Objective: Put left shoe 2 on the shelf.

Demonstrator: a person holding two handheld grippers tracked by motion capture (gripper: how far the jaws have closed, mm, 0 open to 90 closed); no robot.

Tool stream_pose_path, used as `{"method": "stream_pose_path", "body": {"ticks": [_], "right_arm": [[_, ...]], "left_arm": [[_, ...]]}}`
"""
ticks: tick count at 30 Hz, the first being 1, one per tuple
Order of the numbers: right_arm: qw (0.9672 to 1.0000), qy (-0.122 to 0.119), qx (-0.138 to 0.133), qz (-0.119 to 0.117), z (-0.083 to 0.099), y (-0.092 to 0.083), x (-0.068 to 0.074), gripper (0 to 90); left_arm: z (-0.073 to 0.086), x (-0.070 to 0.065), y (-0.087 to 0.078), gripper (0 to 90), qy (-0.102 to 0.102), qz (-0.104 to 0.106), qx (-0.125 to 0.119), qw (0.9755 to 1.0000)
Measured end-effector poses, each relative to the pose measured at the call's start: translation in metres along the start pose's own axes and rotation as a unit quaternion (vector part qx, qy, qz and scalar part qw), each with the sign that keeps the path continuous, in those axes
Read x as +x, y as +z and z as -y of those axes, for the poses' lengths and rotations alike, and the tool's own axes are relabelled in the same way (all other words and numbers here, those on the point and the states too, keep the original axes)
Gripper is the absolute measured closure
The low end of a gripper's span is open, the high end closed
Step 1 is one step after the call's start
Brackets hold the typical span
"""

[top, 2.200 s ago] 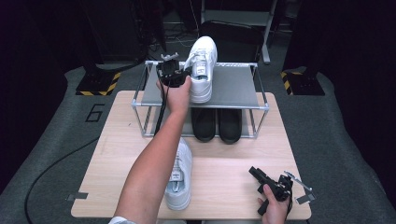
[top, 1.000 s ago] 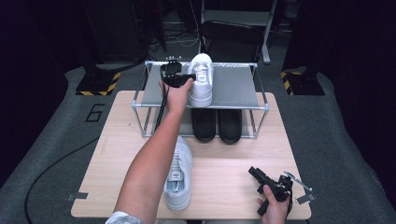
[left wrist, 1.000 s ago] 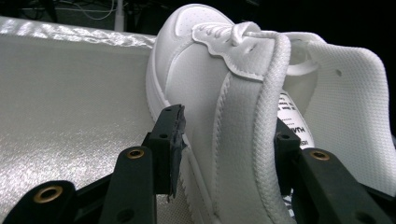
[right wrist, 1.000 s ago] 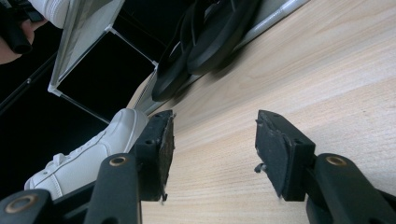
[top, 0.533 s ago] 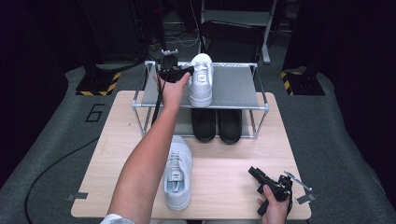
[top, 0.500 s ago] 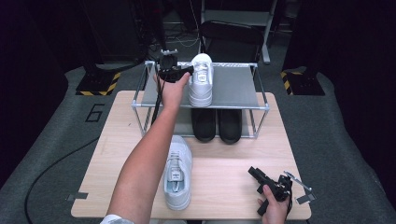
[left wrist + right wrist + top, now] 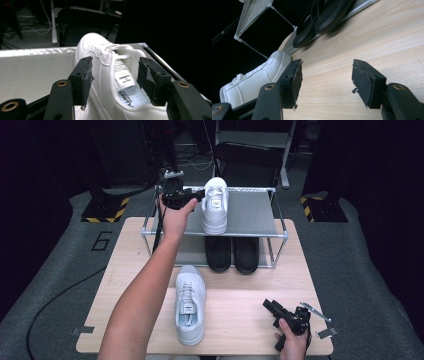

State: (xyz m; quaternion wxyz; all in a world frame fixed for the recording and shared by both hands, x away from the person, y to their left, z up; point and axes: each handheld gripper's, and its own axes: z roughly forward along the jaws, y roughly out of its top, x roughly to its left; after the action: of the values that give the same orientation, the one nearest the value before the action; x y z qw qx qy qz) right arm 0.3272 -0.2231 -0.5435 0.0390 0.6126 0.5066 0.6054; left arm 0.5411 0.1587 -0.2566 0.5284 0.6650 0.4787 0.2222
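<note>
Left side first: my left tool (image 7: 196,196) is up at the shoe rack (image 7: 250,215), and its jaws have just been opening. In the left gripper view they stand wide, pads clear on either flank of the white sneaker on the shelf (image 7: 112,75), nothing pinched between them. That shoe sits on the rack's top shelf, toe pointing away from me, sole flat on the grey panel, near the left half of the shelf. I judge the placing is done and the step in hand is the let-go and retreat. To do it well I want to draw the tool straight back along its own line, keeping the jaws wide so neither pad drags the collar or catches the laces and twists the shoe out of true. No sideways sweep near the rack's left rail.

Moving toward the middle: the second white sneaker (image 7: 189,302) lies on the worktop (image 7: 240,320) in front of the rack, toe toward the rack, beside my left forearm. Below the shelf, a pair of black shoes (image 7: 232,254) sits on the lower level.

Right side: my right tool (image 7: 272,309) rests low over the worktop's near right corner, jaws wide and empty, bare wood between the pads in the right gripper view. It's well apart from the second sneaker.
</note>
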Motion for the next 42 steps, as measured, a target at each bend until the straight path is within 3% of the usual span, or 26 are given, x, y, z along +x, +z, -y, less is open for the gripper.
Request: {"method": "stream_pose_path", "body": {"ticks": [5, 9, 17, 20, 30, 34, 42], "right_arm": [[0.9996, -0.023, 0.004, 0.018, -0.001, -0.001, 0.003, 40.8], [0.9997, -0.022, 0.002, 0.013, -0.001, -0.001, 0.004, 40.7], [0.9999, -0.012, 0.005, 0.011, 0.000, 0.000, 0.003, 40.2], [0.9998, -0.017, 0.008, 0.010, 0.000, 0.001, 0.003, 40.2], [0.9997, -0.020, 0.013, 0.007, 0.000, 0.003, 0.005, 41.2], [0.9996, -0.024, 0.016, 0.006, 0.001, 0.004, 0.006, 42.6], [0.9991, -0.039, 0.018, 0.008, 0.002, 0.005, 0.009, 46.6]], "left_arm": [[-0.005, -0.003, -0.023, 42.6, 0.015, 0.008, -0.019, 0.9997], [-0.006, -0.005, -0.041, 42.2, 0.031, 0.015, -0.026, 0.9991], [0.000, -0.003, -0.068, 42.3, 0.035, 0.043, -0.026, 0.9981], [0.007, -0.002, -0.078, 41.8, 0.047, 0.046, -0.026, 0.9975], [0.034, 0.014, -0.105, 42.3, 0.054, 0.063, -0.013, 0.9965], [0.048, 0.021, -0.114, 42.5, 0.075, 0.050, -0.005, 0.9959], [0.078, 0.034, -0.134, 42.8, 0.067, 0.045, -0.011, 0.9967]]}}
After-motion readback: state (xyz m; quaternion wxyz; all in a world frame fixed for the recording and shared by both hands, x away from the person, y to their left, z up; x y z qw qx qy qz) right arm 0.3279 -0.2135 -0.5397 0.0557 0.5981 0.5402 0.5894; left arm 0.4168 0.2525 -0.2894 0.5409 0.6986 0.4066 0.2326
